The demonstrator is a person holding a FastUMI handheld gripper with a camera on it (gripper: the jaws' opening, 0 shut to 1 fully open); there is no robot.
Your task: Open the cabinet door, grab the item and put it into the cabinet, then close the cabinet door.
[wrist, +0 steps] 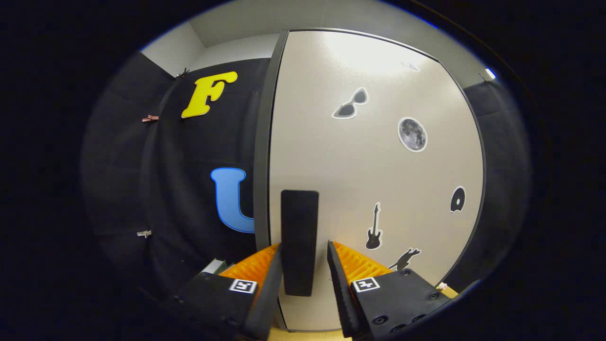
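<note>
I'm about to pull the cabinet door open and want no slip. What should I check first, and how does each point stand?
1. Handle lies between the fingers: ok.
2. Both fingers press on the handle: not ok, a gap shows on each side.
3. Gripper is centred on the handle: ok, roughly, with the gaps on both sides looking similar.
4. Cabinet door is shut, so it needs the pull: ok, it looks flush with its frame.
5. Room for the door to swing: cannot tell.
6. Item to be stored is within reach: cannot tell.
</note>
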